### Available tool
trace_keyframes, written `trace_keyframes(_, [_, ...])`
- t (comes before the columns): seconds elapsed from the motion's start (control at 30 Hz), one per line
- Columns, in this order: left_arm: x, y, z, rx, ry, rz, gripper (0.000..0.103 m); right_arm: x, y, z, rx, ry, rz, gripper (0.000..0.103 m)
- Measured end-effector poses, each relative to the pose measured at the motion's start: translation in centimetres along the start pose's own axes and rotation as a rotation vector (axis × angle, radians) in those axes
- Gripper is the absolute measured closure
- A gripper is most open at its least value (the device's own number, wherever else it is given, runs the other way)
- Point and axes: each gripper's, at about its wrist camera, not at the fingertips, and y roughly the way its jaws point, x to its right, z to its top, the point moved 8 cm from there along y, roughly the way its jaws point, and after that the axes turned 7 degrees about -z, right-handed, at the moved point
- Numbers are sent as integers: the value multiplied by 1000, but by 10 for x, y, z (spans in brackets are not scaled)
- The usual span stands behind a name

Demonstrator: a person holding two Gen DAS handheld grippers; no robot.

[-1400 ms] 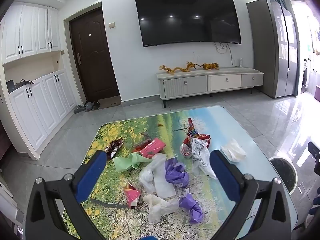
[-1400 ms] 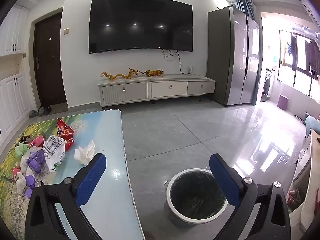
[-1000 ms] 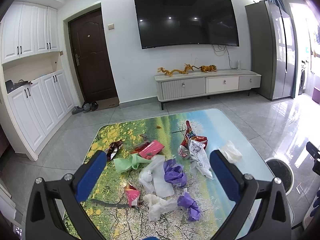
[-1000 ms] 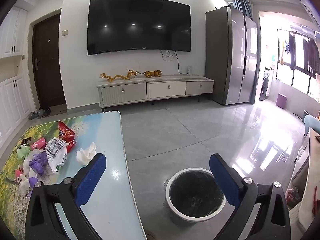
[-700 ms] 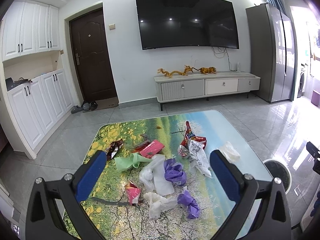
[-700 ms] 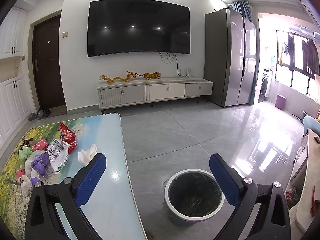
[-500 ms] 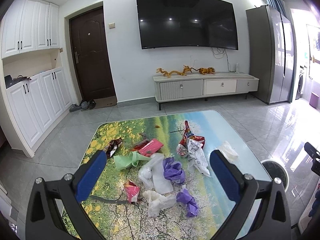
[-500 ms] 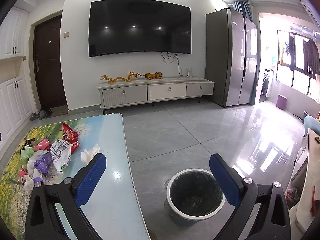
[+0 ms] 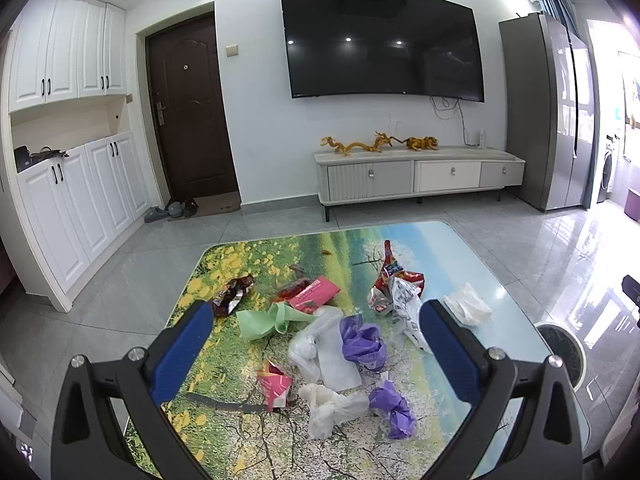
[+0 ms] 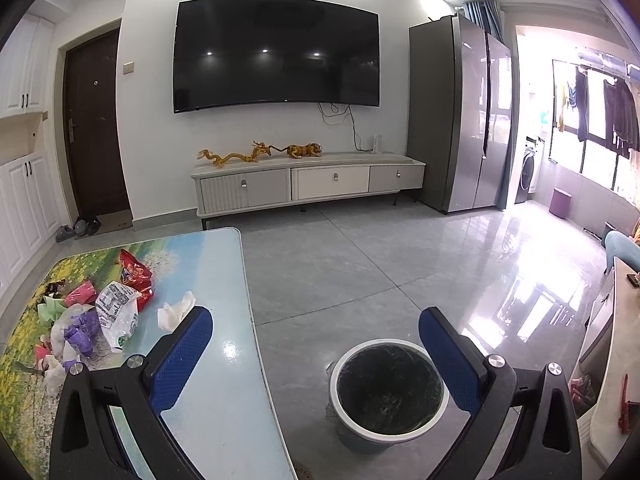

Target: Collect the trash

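Several pieces of trash lie on the picture-printed table (image 9: 248,256): a purple bag (image 9: 362,342), a second purple wad (image 9: 394,408), a green bag (image 9: 264,320), a pink packet (image 9: 314,294), a red snack bag (image 9: 394,274) and a white tissue (image 9: 466,308). My left gripper (image 9: 316,344) hovers open above the pile with nothing between its fingers. My right gripper (image 10: 316,344) is open and empty over the table's right edge (image 10: 248,300). The round bin (image 10: 390,390) stands on the floor just beyond it, and the white tissue (image 10: 176,312) lies by its left finger.
A low TV cabinet (image 9: 420,176) stands against the far wall under a large television (image 9: 384,46). White cupboards (image 9: 76,200) line the left, a tall fridge (image 10: 460,116) the right. Grey tiled floor (image 10: 380,256) lies between table and cabinet.
Both views have drifted slightly: the trash pile sits a little lower and further left in the left wrist view, the table a little further right in the right one. Both grippers stay open.
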Motion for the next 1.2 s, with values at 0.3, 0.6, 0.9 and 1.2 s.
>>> trace_keyframes(0.3, [-1,23,-9,-61,-2,-9,0,4,11,3,-8,-10,-1,0])
trace_keyframes(0.6, [-19,44,-13,-102,-24,17,0,6,29,3,-41,2,12,0])
trace_keyframes(0.9, [-85,54,-7,-113,-96,100,0,-15,50,-1,-91,-10,81,0])
trace_keyframes(1.2, [-99,73,-57,-242,-116,3,11,-77,83,-12,-177,-84,233,10])
